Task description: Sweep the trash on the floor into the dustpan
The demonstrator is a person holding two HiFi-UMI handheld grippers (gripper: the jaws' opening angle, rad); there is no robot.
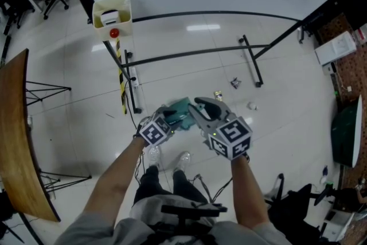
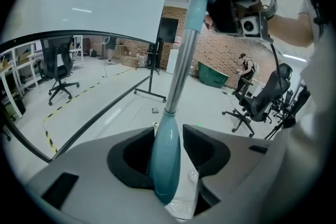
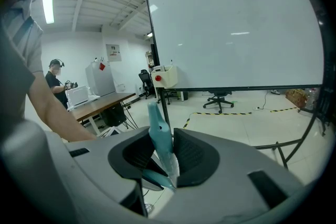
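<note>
Stock in hand. My left gripper (image 2: 168, 147): jaws slack around pole (image 2: 178, 76), one pad clear. My right gripper (image 3: 164, 157): jaws clamped on teal handle (image 3: 156, 126). Both likely light, stiff, slick; grip low. Trash (image 1: 235, 83): on floor (image 1: 69, 140), one o'clock of my jaws.

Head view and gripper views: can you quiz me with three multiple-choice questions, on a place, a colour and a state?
1. Where do the trash bits lie? A: on the floor by the whiteboard stand's foot. B: on a shelf. C: in a bucket.
2. What colour is the handle in the right hand-held gripper? A: red. B: teal. C: black.
3. That hand-held gripper is: A: empty. B: on the floor. C: closed on the handle.
Answers: 1A, they dot the floor there; 2B, teal shows between the jaws; 3C, both pads press it.
</note>
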